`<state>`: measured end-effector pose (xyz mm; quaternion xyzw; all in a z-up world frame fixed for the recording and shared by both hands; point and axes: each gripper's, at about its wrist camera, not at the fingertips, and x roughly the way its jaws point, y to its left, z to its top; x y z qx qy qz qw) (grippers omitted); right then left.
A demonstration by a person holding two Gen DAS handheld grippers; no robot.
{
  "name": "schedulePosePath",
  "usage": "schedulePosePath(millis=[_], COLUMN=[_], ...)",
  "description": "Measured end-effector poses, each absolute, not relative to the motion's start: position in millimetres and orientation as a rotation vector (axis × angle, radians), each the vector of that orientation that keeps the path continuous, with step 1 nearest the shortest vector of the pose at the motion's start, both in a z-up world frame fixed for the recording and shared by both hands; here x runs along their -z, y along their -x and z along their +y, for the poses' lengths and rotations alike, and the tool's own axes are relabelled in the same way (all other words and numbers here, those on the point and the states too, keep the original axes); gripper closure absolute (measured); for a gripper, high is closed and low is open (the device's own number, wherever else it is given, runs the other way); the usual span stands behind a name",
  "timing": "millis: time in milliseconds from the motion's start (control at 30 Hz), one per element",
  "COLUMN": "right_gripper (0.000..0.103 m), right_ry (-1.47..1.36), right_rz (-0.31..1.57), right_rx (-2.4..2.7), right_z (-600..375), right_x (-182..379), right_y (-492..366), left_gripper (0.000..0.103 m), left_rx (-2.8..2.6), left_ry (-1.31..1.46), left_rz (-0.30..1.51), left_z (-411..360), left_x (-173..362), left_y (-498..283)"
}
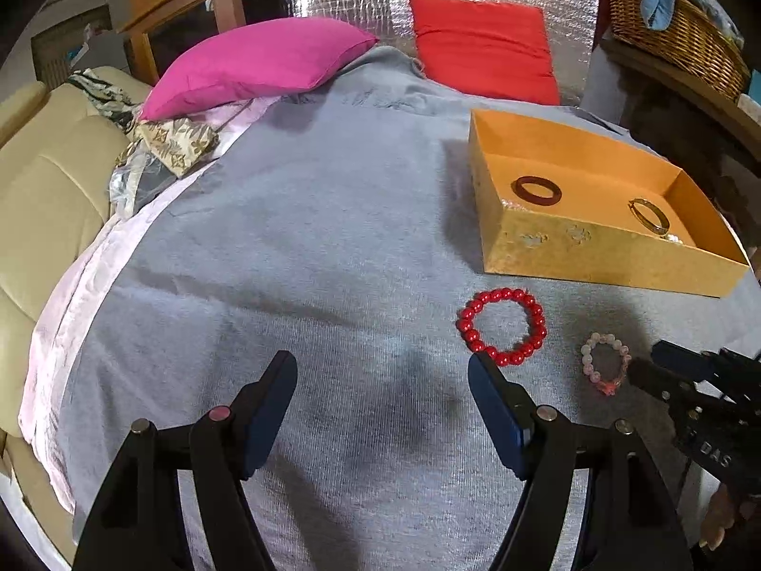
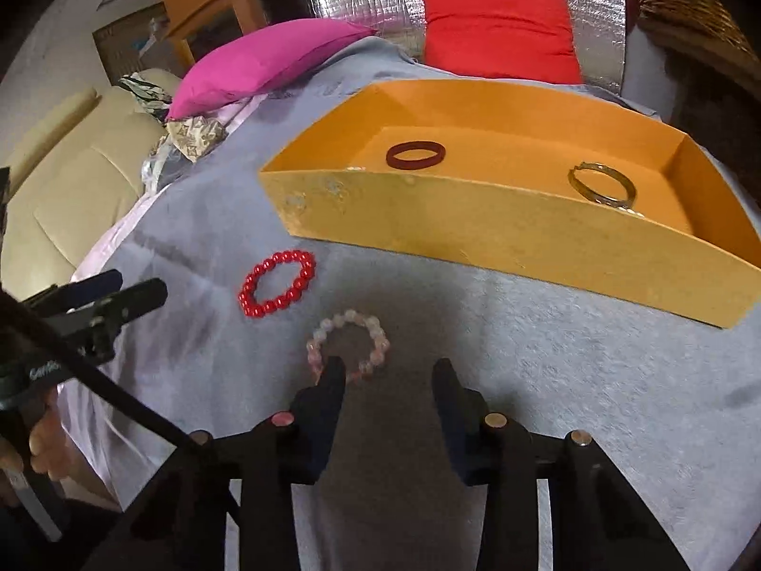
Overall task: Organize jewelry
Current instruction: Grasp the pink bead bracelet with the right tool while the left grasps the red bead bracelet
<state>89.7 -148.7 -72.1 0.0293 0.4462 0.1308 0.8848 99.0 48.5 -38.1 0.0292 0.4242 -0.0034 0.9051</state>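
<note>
On the grey cloth [image 1: 295, 247] that covers the bed, an open orange box [image 2: 428, 219] stands toward the far right, and two bracelets lie just in front of its near wall. Inside the box, a dark red bangle [image 2: 415, 154] lies flat at the left part of the floor and a gold bangle [image 2: 603, 183] lies at the right part, well apart from each other. The red bead bracelet [image 1: 502, 326] lies on the cloth near the box, and the pale pink bead bracelet [image 2: 349, 345] lies beside it, closer to the camera of the right hand. The left tongs [image 1: 380, 376] hang over bare cloth with the jaws wide apart and nothing between them; the right fingertip stands just beside the red bead bracelet. The right tongs [image 2: 387, 371] are about half open and hold nothing; the left fingertip covers the near edge of the pale pink bracelet, but I cannot tell if it touches it. A pink cushion [image 1: 257, 62] and a red cushion [image 1: 482, 47] lie at the far end of the bed.
</note>
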Motion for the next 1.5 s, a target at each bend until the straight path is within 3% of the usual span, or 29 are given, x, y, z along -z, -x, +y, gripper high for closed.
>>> schedulePosePath(millis=[67, 133, 267, 400, 467, 1233, 1400, 1500], right_gripper=[0.064, 0.072, 0.074, 0.091, 0.094, 0.094, 0.094, 0.094], right_ry=[-0.06, -0.057, -0.045, -0.023, -0.03, -0.233, -0.252, -0.27], right_rz=[0.931, 0.948, 0.97, 0.969, 0.968, 1.01, 1.015, 1.018], right_rx=[-0.271, -0.269, -0.238, -0.206, -0.205, -0.019, -0.028, -0.033], right_z=[-144.6, -138.0, -133.2, -134.7, -139.1, -248.2, -250.3, -254.0], right_x=[73.9, 77.6, 82.8, 85.1, 83.6, 80.2, 80.9, 81.5], right_y=[-96.3, -102.9, -108.1, -110.5, -109.3, -92.1, -92.7, -93.5], left_gripper=[0.029, 0.036, 0.049, 0.05, 0.05, 0.05, 0.077, 0.079], left_rx=[0.016, 0.036, 0.064, 0.078, 0.078, 0.233, 0.335, 0.396], left_ry=[-0.076, -0.086, -0.087, -0.09, -0.089, -0.012, -0.008, -0.005], left_rz=[0.867, 0.869, 0.891, 0.903, 0.905, 0.974, 0.986, 1.019], left_z=[47.5, 45.2, 43.2, 38.5, 35.6, -7.0, -24.4, -37.2], left_x=[38.1, 39.0, 42.8, 45.3, 46.3, 77.4, 76.2, 78.0], left_y=[-100.1, -102.1, -108.0, -110.7, -112.1, -157.4, -151.5, -142.6])
